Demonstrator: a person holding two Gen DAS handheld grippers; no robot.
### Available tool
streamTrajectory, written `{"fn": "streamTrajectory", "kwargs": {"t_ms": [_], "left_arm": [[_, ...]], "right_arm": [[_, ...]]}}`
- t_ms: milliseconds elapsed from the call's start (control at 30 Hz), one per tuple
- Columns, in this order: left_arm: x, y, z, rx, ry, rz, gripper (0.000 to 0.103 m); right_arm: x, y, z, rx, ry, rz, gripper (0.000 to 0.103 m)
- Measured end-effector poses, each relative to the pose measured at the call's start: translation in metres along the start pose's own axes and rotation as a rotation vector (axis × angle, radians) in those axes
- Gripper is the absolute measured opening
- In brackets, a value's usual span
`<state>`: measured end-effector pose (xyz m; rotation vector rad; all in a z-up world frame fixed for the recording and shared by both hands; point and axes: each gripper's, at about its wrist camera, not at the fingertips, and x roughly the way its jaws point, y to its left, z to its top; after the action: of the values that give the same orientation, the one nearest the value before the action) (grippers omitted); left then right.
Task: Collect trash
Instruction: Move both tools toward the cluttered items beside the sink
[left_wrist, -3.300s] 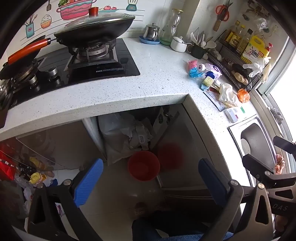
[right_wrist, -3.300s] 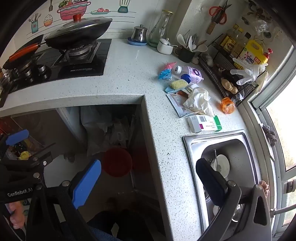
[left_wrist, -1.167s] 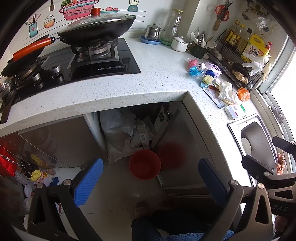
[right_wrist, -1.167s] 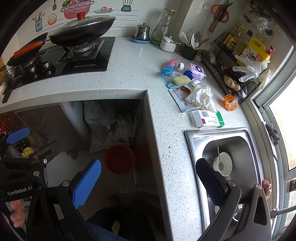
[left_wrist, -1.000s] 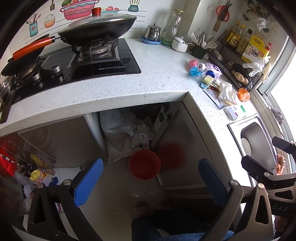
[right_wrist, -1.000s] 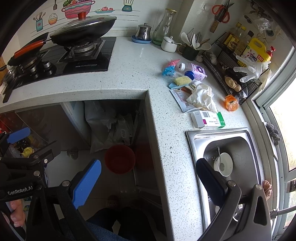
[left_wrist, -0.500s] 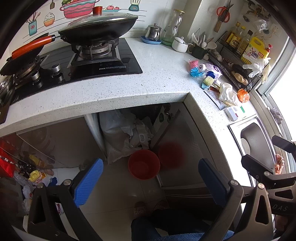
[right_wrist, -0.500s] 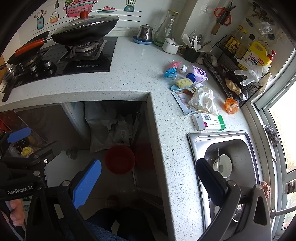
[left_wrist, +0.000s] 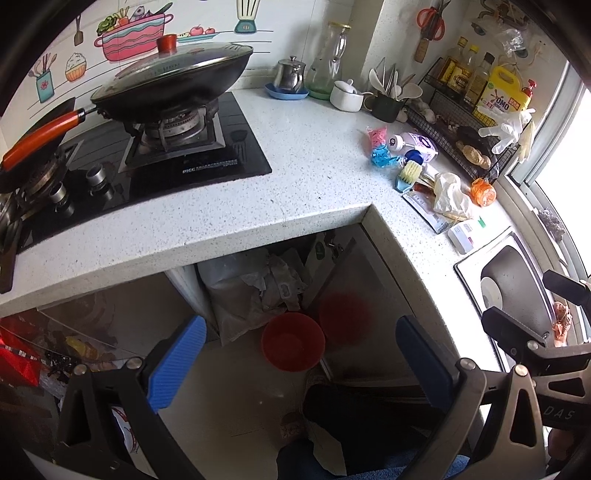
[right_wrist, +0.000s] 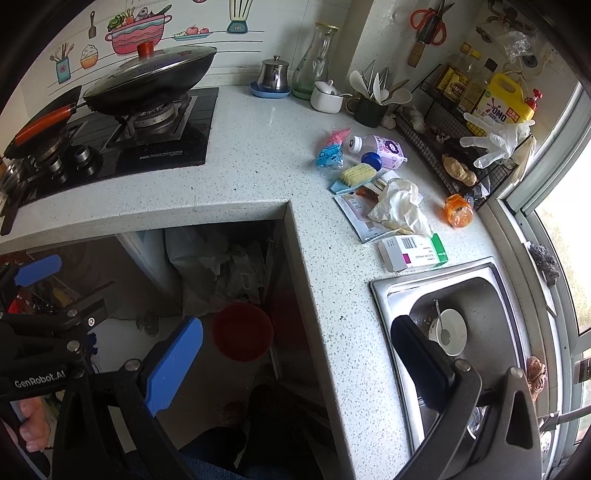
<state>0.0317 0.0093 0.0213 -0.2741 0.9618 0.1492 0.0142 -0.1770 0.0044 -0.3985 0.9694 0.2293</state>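
Since both grippers hang spread and empty above the floor gap, well short of the litter, the step in hand looks like the reach toward the first piece. The left gripper (left_wrist: 299, 365) has its fingers wide apart with nothing between them, and so does the right gripper (right_wrist: 306, 365). All the trash lies in a cluster on the table (right_wrist: 266, 155), between the wire rack and the sink (right_wrist: 491, 295): a crumpled white wrapper (right_wrist: 400, 206) on a flat printed packet (right_wrist: 352, 212), a medicine box (right_wrist: 413, 253) just beside the sink's edge, an orange cup (right_wrist: 458, 214), a blue and pink wrapper (right_wrist: 330, 147). I would send the right gripper first, being nearer, and take the crumpled wrapper from above (it is soft and should bunch easily). The red bin (left_wrist: 293, 341) on the floor under the table is the likely drop point. Thin, flat pieces such as the packet may need an edge lifted.
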Motion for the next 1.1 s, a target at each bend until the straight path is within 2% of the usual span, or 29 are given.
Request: {"fn": "streamTrajectory", "kwargs": {"t_ms": [233,600,867,1000,1100], "left_arm": [[0.015,-0.027,0.049,0.115,-0.029,-0.006,0.102],[0.077,-0.091,0.135,0.252,-0.011,-0.073,0.102],[0.135,-0.133,0.185,0.298,0.023,-0.088,0.102],[0.175,-0.148,0.202,0.313,0.066,-0.094,0.102],[0.206,-0.156,0.209,0.323,0.115,-0.088,0.102]], "right_arm": [[0.009,-0.024,0.020,0.093,-0.028,-0.008,0.102],[0.044,-0.085,0.060,0.271,-0.030,-0.076,0.102],[0.085,-0.131,0.088,0.343,-0.004,-0.120,0.102],[0.114,-0.152,0.099,0.354,0.014,-0.106,0.102],[0.139,-0.164,0.106,0.351,0.044,-0.099,0.094]]}}
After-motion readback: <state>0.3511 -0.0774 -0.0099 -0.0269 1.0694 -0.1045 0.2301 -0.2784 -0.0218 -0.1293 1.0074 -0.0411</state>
